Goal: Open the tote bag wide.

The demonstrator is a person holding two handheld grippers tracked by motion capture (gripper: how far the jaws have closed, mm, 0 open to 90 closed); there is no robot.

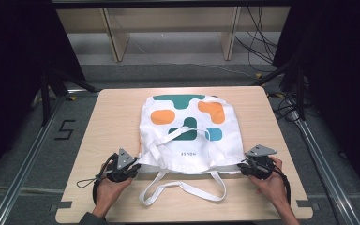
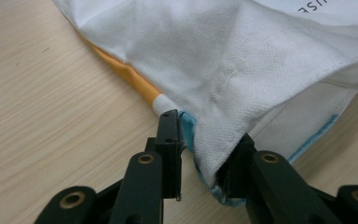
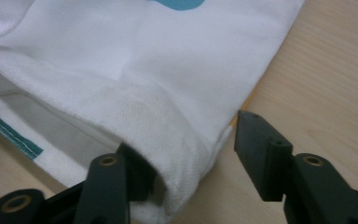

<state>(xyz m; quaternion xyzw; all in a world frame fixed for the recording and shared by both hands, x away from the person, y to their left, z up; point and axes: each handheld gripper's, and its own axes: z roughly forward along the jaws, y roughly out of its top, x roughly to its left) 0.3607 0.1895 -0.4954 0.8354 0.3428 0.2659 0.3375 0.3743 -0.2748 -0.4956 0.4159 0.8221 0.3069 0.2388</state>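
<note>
A white tote bag (image 1: 187, 140) printed with teal and orange shapes lies flat on the wooden table (image 1: 117, 112), its mouth and straps (image 1: 183, 187) towards me. My left gripper (image 1: 132, 165) is at the bag's near left corner and my right gripper (image 1: 244, 168) at the near right corner. In the left gripper view the gripper (image 2: 207, 133) is open around the bag's corner (image 2: 223, 70), with one jaw under the top layer of cloth. In the right gripper view the gripper (image 3: 189, 135) is open too: one jaw is inside the bag's mouth (image 3: 144, 70), the other stands apart outside.
Bare tabletop runs along both sides of the bag and in front of the straps. Beyond the far edge stand wooden shelf legs (image 1: 115, 37) and loose cables (image 1: 258, 42). Metal rails (image 1: 28, 159) flank the table.
</note>
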